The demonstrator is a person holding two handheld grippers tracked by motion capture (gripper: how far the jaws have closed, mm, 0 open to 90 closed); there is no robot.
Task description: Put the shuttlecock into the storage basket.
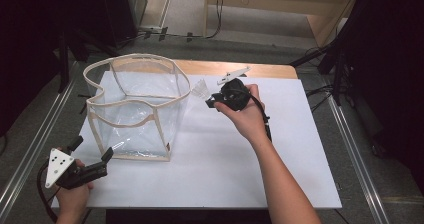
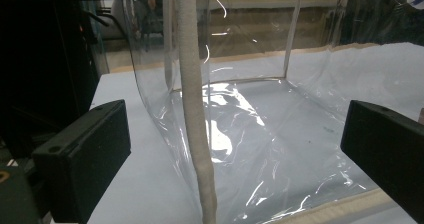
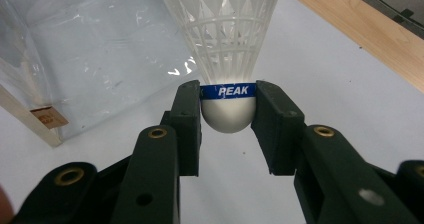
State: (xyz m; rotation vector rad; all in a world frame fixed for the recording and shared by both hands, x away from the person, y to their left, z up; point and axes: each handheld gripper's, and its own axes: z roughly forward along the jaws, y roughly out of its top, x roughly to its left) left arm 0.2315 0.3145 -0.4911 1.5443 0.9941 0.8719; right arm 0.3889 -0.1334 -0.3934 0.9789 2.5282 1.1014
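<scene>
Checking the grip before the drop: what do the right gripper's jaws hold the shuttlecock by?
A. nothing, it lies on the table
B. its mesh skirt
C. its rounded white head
C: the right gripper pinches the shuttlecock at its white head, by the blue band.

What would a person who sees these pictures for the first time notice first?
The eye goes first to the white plastic shuttlecock with a blue band, clamped at its round base between the jaws of the right gripper, above the white table top. Next comes the large clear plastic bag with beige fabric edging, which stands open on the left part of the table. The left gripper waits with open jaws at its near corner.
</scene>
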